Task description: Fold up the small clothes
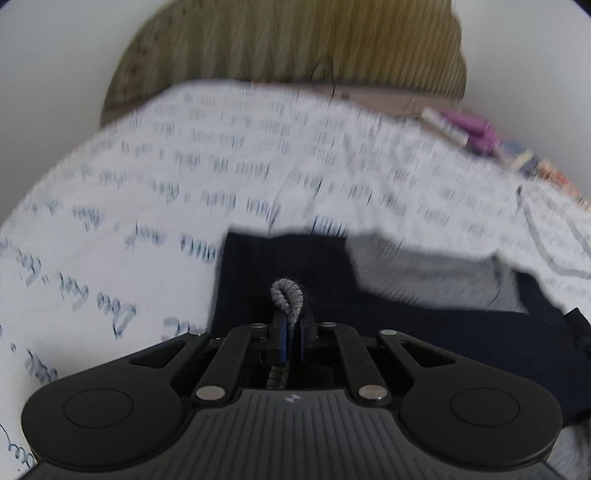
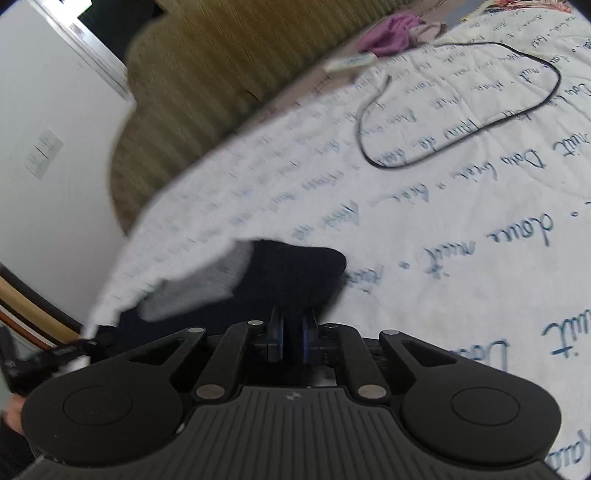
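Note:
A small dark navy garment with a light grey panel lies on a white bedspread printed with blue handwriting. My left gripper is shut on a grey knit edge of the garment, which loops up between the pads. In the right wrist view the same navy garment with its grey part lies under my right gripper, whose jaws stand narrowly apart around the dark cloth. The left gripper shows at the lower left of that view.
An olive ribbed headboard stands behind the bed. A black cable loops on the bedspread at the far right, with a white object and a purple cloth beyond it. A white wall is on the left.

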`<state>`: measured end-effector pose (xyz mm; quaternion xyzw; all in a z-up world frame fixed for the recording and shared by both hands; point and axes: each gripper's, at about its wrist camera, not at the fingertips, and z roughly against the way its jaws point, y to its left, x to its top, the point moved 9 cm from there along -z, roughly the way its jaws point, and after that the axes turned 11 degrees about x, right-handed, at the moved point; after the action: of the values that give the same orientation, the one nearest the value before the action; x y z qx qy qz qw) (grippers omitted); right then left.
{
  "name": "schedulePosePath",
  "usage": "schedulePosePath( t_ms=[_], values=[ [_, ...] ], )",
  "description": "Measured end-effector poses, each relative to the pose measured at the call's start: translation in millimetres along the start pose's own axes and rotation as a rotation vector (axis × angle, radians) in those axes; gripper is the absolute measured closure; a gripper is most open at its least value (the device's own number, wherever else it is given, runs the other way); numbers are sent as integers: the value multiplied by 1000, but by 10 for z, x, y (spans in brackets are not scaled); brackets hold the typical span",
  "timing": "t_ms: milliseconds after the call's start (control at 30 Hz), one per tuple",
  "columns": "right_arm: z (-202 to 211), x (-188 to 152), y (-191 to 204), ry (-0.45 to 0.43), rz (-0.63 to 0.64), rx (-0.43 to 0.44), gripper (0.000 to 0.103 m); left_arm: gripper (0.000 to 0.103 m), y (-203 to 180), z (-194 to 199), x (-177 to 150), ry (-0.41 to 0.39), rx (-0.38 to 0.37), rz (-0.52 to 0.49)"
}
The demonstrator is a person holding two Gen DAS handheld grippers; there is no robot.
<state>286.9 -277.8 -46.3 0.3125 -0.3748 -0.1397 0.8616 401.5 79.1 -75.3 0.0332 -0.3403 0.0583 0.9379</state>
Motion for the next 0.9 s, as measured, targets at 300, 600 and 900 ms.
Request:
schedulePosePath(
  t_ms=[300,600,900],
  values=[
    [151,-97,-29,-28,-49,-39,53,73,143,293,-29,53,-80,103],
    [1334,-711,369,-102,-23,113,48,37,955,1647,-507,-182,-85,184],
    [2854,-1310,432,-104,28,-8,44,37,3040,3273,-561,-419,395,255]
  ],
)
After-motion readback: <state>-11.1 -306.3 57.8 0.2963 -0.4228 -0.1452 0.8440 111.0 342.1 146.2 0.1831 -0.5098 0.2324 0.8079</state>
